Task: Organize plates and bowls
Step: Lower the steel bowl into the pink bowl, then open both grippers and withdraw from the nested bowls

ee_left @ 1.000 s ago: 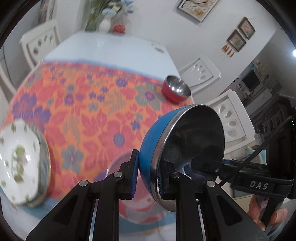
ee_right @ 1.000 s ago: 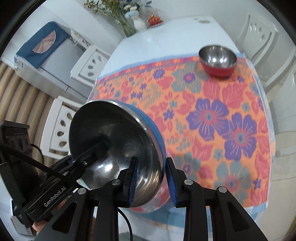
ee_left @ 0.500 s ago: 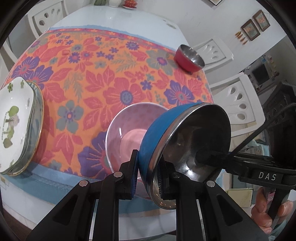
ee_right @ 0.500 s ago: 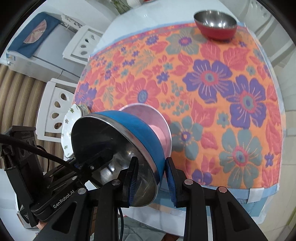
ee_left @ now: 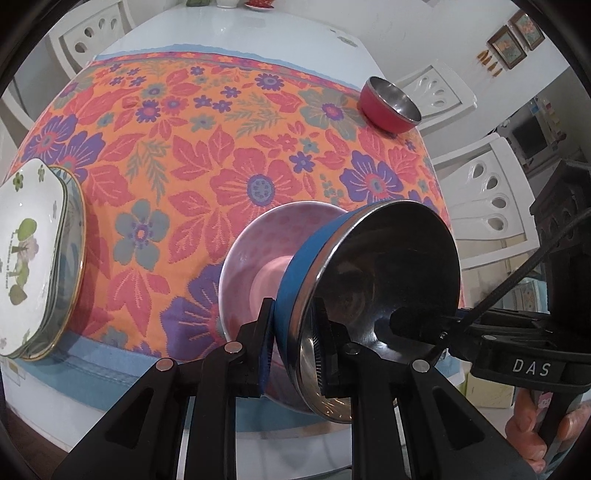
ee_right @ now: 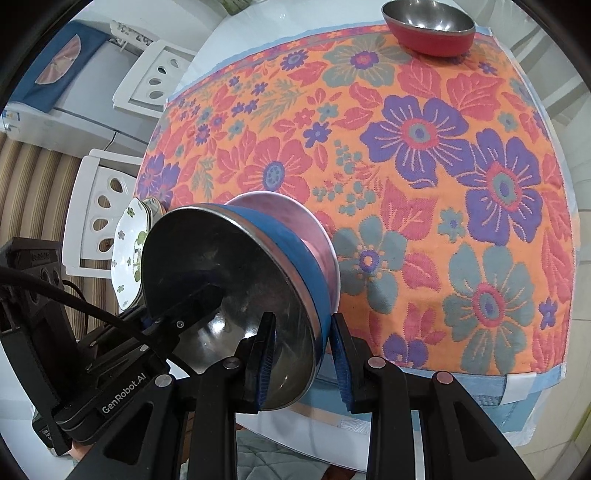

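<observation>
Up front in the left wrist view, a flowered orange tablecloth (ee_left: 229, 155) is covering most of a white table (ee_left: 236, 33), and white chairs (ee_left: 491, 206) are standing along the right side beneath small framed pictures (ee_left: 511, 40) on the wall. A stack of plates (ee_left: 33, 258) is sitting at the cloth's left edge, and a red bowl (ee_left: 388, 105) is resting near the far right corner. The left claw (ee_left: 293, 345) is clamping the rim of a blue bowl (ee_left: 369, 291), one finger on the blue outside and the other on the shiny inside. That bowl is tilting steeply, its opening facing right, just over a pink bowl (ee_left: 266, 258) near the table's front edge. The right claw (ee_left: 421, 323) is reaching into the blue bowl from the right, and a hand (ee_left: 535, 421) is gripping its handle.

Over in the right wrist view, the tablecloth (ee_right: 406, 147) is filling the frame, with the red bowl (ee_right: 430, 27) at the far end, chairs (ee_right: 99, 206) on the left and a blue-covered appliance (ee_right: 55, 66) behind them. The right claw (ee_right: 301, 350) is gripping the near rim of the blue bowl (ee_right: 236, 288), fingers on either side of the wall. The bowl is leaning against the pink bowl (ee_right: 295, 221) behind it, whether touching I cannot tell. The left claw (ee_right: 201, 297) is holding the opposite rim, and the plates (ee_right: 131, 251) are peeking out behind.
</observation>
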The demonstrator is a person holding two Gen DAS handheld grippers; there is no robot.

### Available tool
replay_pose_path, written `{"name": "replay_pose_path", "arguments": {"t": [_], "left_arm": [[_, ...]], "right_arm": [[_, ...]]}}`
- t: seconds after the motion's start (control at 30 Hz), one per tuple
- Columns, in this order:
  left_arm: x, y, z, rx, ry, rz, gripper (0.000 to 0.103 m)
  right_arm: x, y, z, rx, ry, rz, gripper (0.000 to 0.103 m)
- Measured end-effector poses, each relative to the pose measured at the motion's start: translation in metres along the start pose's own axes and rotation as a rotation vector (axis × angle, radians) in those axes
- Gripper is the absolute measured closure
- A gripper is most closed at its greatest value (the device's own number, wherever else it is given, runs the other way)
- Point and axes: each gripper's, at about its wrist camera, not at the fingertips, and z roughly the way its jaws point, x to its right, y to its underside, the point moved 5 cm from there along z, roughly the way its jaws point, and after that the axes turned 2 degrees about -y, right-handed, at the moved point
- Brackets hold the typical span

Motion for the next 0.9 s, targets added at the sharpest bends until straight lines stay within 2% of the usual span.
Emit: {"name": "replay_pose_path", "arguments": {"t": [0.13, 0.3, 0.43, 0.7, 0.9], "left_arm": [[-0.002, 0.000, 0.002, -0.014, -0.031, 0.017, 0.083], [-0.006, -0.004, -0.002, 0.020, -0.121, 0.058, 0.066], [-0.011, -0.006, -0.004, 0.031, -0.119, 0.056, 0.065], [-0.033, 0.002, 0.002, 0.025, -0.180, 0.007, 0.065], [-0.041, 0.005, 0.007, 0.013, -0.134, -0.047, 0.065]], "right_arm": [[0.000, 0.003, 0.007, -0.022, 0.004, 0.013, 0.074], [-0.004, 0.005, 0.009, -0.021, 0.019, -0.010, 0.074], [-0.008, 0.005, 0.010, -0.026, 0.000, -0.013, 0.074], [-0.016, 0.006, 0.013, -0.030, 0.011, -0.044, 0.074], [-0.016, 0.002, 0.011, -0.025, -0.002, -0.043, 0.074]]}}
